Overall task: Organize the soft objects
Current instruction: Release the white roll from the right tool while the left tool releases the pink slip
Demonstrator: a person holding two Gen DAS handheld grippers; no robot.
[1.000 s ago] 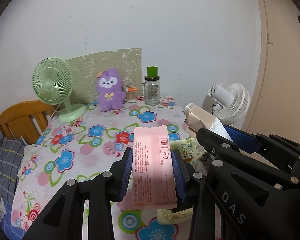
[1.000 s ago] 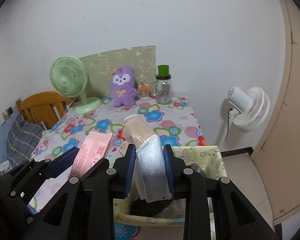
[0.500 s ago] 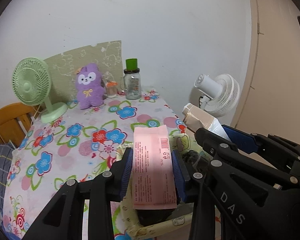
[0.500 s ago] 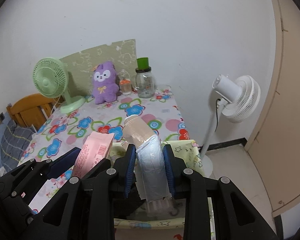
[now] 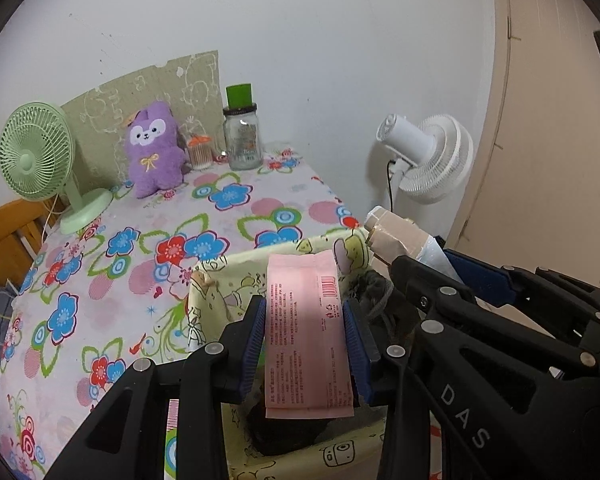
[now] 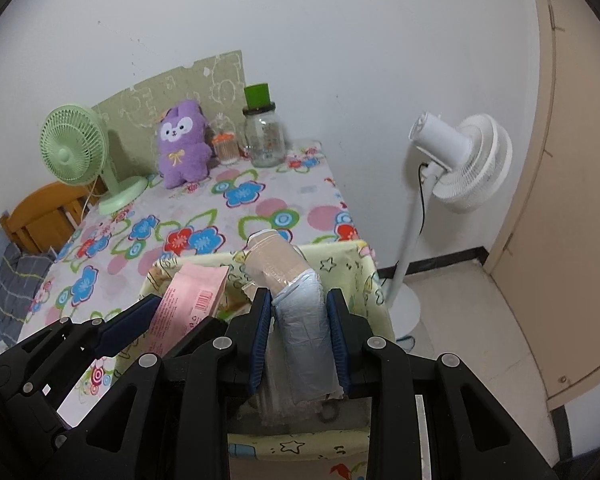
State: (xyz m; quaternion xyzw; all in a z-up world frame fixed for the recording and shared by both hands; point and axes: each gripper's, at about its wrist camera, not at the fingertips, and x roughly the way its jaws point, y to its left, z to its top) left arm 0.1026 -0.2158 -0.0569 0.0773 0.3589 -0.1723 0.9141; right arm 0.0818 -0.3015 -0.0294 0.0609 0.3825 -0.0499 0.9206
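Observation:
My left gripper (image 5: 305, 312) is shut on a flat pink packet (image 5: 306, 332) and holds it above the open yellow cartoon-print fabric bin (image 5: 212, 300) at the table's right edge. My right gripper (image 6: 300, 304) is shut on a rolled soft bundle, beige at the tip and pale blue plastic behind (image 6: 300, 312), also over the bin (image 6: 360, 276). The pink packet shows at the left in the right wrist view (image 6: 192, 300); the bundle (image 5: 396, 240) shows at the right in the left wrist view. Dark items lie inside the bin (image 5: 380, 292).
The floral tablecloth table (image 5: 140, 248) carries a green desk fan (image 5: 36, 160), a purple plush (image 5: 154, 148), a glass jar with green lid (image 5: 242, 136) and a small orange-lidded jar (image 5: 199, 154). A white standing fan (image 6: 456, 160) is at the right. A wooden chair (image 6: 40, 216) stands at the left.
Both grippers have moved right and back from over the table to above the yellow bin, each still holding its item. The table objects now sit farther left in both views.

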